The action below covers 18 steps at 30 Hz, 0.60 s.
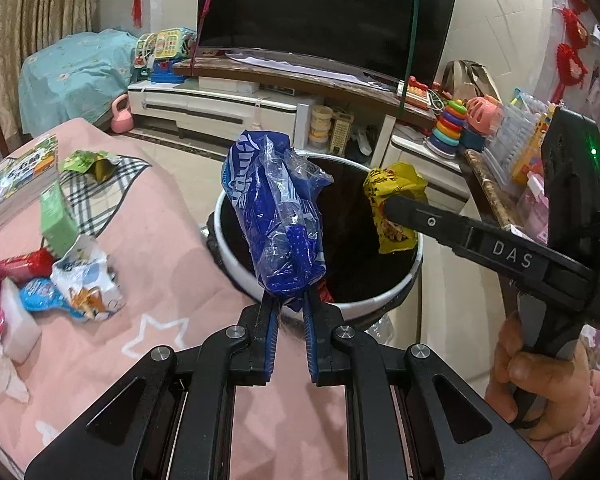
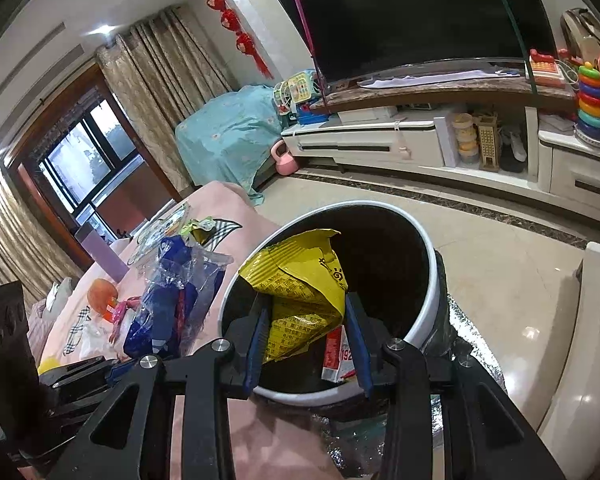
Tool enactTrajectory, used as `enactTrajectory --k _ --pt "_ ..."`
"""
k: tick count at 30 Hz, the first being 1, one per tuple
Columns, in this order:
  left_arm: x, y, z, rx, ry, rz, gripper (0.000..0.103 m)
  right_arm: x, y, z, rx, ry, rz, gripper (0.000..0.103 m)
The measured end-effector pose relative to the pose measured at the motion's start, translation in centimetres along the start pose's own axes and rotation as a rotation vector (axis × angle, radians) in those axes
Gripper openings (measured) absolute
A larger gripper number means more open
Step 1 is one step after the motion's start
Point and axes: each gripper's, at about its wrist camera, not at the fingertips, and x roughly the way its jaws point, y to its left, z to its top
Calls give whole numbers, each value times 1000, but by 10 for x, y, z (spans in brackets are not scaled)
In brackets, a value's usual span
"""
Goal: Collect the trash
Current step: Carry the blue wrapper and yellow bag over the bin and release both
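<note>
The left tool [image 1: 290, 304] is clamped on the bottom of a crumpled blue-and-clear plastic bag [image 1: 278, 216], which stands up over the near rim of the round white bin with a black liner [image 1: 236, 264]; the right tool [image 2: 306, 320] pinches a torn yellow foil wrapper [image 2: 300, 284] above the bin's mouth, both apparently poised for dropping; more wrappers [image 1: 80, 276] wait on the pink-covered surface [image 1: 172, 264]; the bin's depth is dark, only a red-and-white carton [image 2: 336, 356] showing inside.
</note>
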Motion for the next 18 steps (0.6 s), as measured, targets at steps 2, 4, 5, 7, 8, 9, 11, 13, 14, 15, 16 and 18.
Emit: enactTrajectory --k 2,4,5,7,8,9,11,13,14,15,16,18 --pt "4 -2 3 5 6 -5 11 2 -2 1 4 6 -2 38" --pt "7 -5 4 12 14 -7 11 4 -5 3 7 8 -4 38" --pt "9 -6 5 12 18 -7 11 4 -5 3 8 8 -5 38" --pt "13 -6 6 12 27 -13 11 5 -6 4 10 10 -7 39" --pt "15 -6 6 11 32 -14 11 5 -6 5 9 11 -9 39" --pt "17 -6 7 10 37 -14 11 6 -7 5 9 12 -11 39" --pt "20 -6 7 10 43 -16 12 7 -8 6 11 15 -14 40" --pt "23 -6 8 7 48 -17 12 7 -9 7 10 18 -18 40" --pt "24 -7 9 5 48 -14 15 8 -10 8 10 19 -20 40" --pt "25 -6 9 4 49 -12 19 9 -10 9 11 21 -21 42" --pt "26 -5 9 -1 51 -11 22 9 -10 10 13 22 -22 42" --pt "26 -2 9 -15 52 -7 39 11 -12 12 19 24 -24 48"
